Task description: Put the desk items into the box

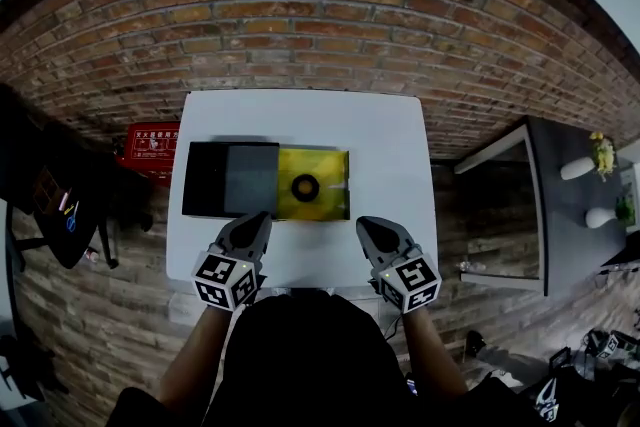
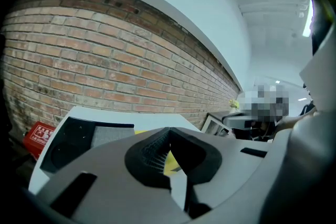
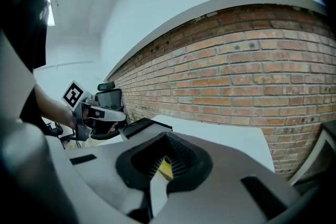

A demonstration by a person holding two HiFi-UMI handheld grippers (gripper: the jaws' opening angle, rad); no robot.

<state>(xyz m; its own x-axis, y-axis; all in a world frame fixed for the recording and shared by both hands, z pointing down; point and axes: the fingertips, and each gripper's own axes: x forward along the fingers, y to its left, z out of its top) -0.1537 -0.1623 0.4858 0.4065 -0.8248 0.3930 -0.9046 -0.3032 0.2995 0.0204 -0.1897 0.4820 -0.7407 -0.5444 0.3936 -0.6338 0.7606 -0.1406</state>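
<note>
Nearest the lens, the left gripper's (image 2: 169, 130) two grey jaws with ribbed black pads are closed tip to tip with nothing between them. The right gripper (image 3: 165, 135) is the same, pads pressed together and empty. Through the hollow behind each pair of tips a sliver of yellow shows. In the head view both grippers sit side by side over the near edge of the white rectangular table (image 1: 300, 120), each carrying its cube of square black-and-white markers, with the person's bare forearms behind them. The left gripper's tips reach the near edge of the flat black rectangular box (image 1: 205, 177); whether they touch it cannot be told. The right gripper's tips stay just short of the box, over bare table. The box lies open in the middle of the table, long side facing the person. Its left part is black with a grey pad, and its right part is yellow, with a small black ring (image 1: 305, 186) lying in the middle of the yellow. Beyond the table stands a red-brown brick wall (image 1: 300, 5). A red case with white lettering (image 1: 150, 147) sits low beside the table's left edge, and a dark office chair (image 1: 50, 205) is further left. To the right is a dark grey cabinet (image 1: 560, 215) bearing two white vases.
</note>
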